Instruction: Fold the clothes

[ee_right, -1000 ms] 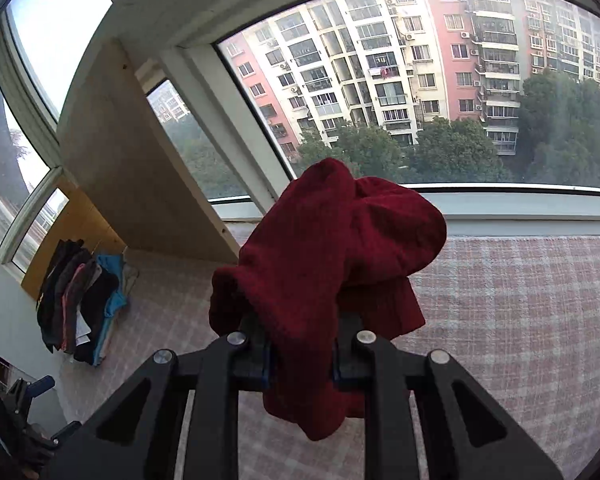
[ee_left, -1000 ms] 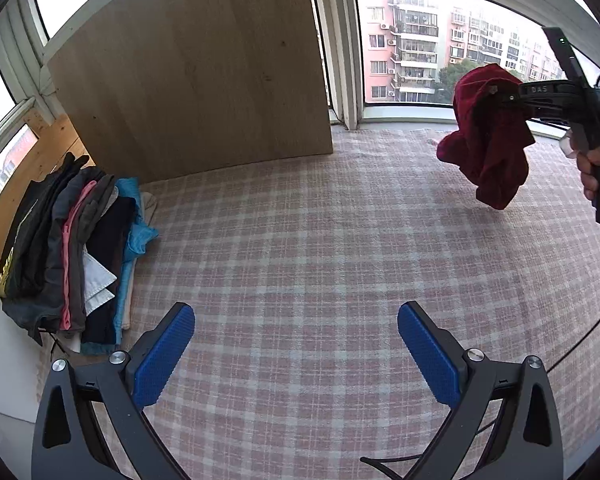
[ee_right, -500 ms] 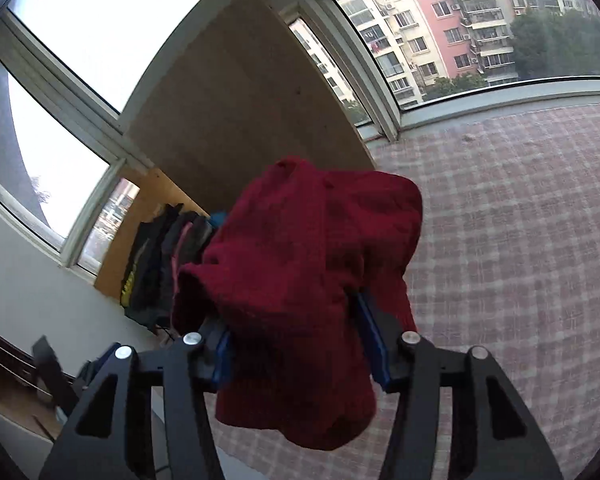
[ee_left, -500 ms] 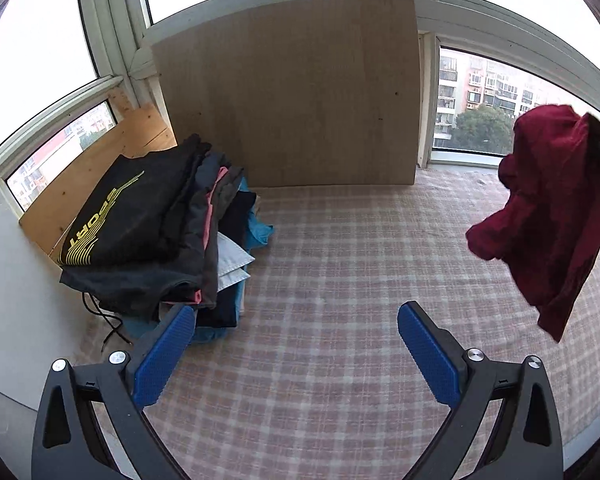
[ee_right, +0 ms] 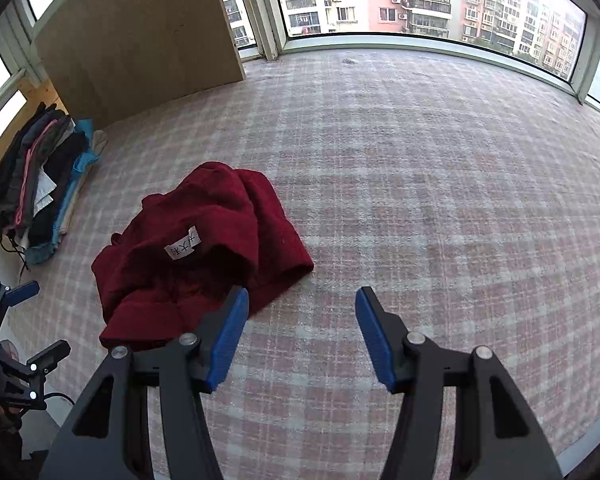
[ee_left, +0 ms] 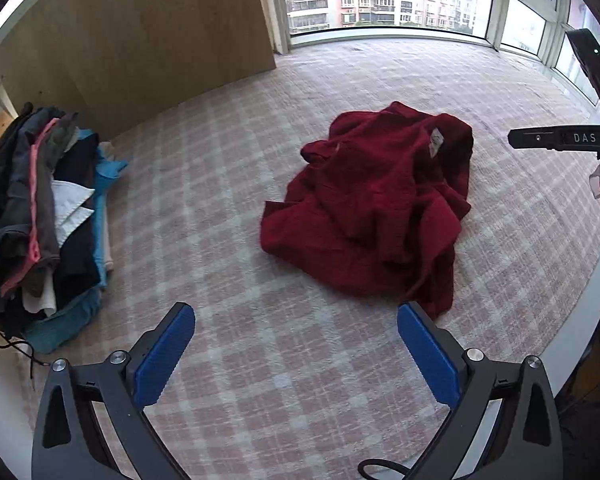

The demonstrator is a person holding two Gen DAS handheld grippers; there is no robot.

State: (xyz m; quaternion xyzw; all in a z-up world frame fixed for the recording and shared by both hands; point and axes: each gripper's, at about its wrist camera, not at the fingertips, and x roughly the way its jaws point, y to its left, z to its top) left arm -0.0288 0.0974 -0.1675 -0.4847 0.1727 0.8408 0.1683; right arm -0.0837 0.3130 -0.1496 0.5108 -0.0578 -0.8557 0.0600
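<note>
A crumpled dark red garment (ee_left: 376, 208) lies on the pink checked cloth (ee_left: 228, 208) that covers the table; a small white label shows on it (ee_right: 183, 247). My left gripper (ee_left: 296, 354) hovers open just in front of it, blue pads wide apart, nothing between them. My right gripper (ee_right: 300, 334) is open too, empty, with its left fingertip close over the garment's (ee_right: 196, 248) near edge. In the left wrist view the right gripper's black body (ee_left: 564, 138) shows at the right edge, beside the garment.
A pile of dark, pink, white and blue clothes (ee_left: 40, 216) sits at the left edge, also seen from the right wrist (ee_right: 36, 184). A wooden board (ee_left: 140, 40) stands behind it. Windows (ee_right: 420, 0) ring the far side. The table's near white rim (ee_left: 588, 292) curves right.
The red garment was hanging from my shut right gripper; that gripper opened and the garment now lies on the cloth. Both grippers came lower and tilted down toward the table.
</note>
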